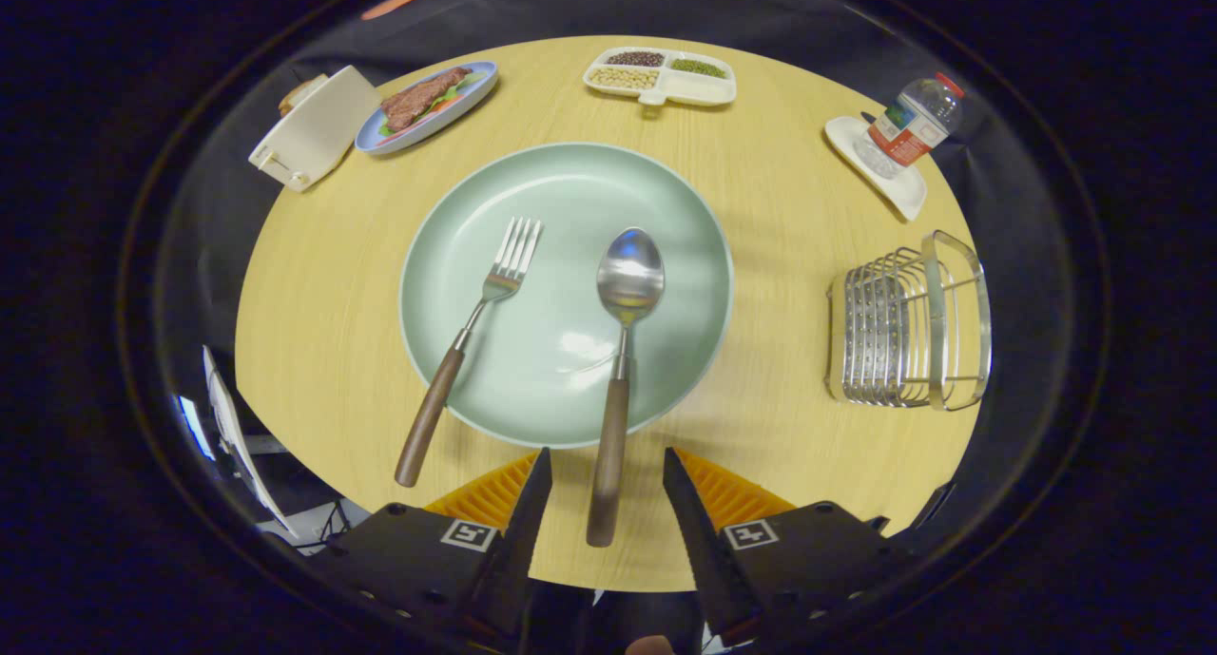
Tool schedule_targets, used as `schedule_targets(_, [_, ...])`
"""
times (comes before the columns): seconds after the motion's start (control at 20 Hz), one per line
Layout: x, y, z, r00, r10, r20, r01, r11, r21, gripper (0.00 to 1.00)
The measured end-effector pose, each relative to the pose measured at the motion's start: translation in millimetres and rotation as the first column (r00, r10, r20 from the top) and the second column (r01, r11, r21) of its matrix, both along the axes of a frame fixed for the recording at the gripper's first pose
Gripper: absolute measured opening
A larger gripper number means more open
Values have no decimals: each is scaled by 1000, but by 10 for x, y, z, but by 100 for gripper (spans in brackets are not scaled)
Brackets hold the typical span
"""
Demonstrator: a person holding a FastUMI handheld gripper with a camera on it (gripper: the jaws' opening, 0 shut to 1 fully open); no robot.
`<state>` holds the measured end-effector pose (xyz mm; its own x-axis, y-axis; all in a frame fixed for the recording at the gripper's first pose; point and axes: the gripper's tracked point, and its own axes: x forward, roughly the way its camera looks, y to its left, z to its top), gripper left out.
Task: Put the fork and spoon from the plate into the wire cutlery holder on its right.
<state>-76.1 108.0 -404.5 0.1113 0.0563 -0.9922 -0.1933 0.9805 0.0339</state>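
Note:
A pale green plate (685, 218) lies in the middle of a round wooden table. On it rest a fork (475, 332) and a spoon (623, 351), both steel with brown wooden handles that stick out over the plate's near rim. The wire cutlery holder (903, 322) stands to the plate's right, with nothing visible inside. My gripper (606, 465) is open above the table's near side. The spoon's handle end lies between the two fingers without either one touching it. The fork's handle lies to the left of the left finger.
At the table's far side sit a white toaster (314, 127), a blue plate with steak (428, 104) and a white divided dish of beans (661, 75). A water bottle (908, 123) lies on a small white dish (889, 175) beyond the holder.

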Motion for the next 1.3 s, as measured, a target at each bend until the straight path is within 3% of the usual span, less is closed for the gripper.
schedule_targets(0.15, [5, -33, -57, 1000, -15, -16, 14, 1000, -17, 43])
schedule_targets(0.2, [-18, -43, -63, 999, -29, -32, 28, 999, -18, 27])
schedule_targets(0.35, [-39, -62, -36, 997, -49, -61, 50, 999, 5, 5])
schedule_targets(0.45, [-53, -68, -4, 996, -57, -67, 59, 998, 25, 1])
schedule_targets(0.65, [-57, -94, 199, 996, -55, -68, 60, 996, 71, 0])
schedule_targets(1.0, [-36, -221, 981, 997, -56, -51, 65, 978, 198, 0])
schedule_targets(1.3, [92, -863, 1638, 993, -116, -5, 114, 965, 238, 0])
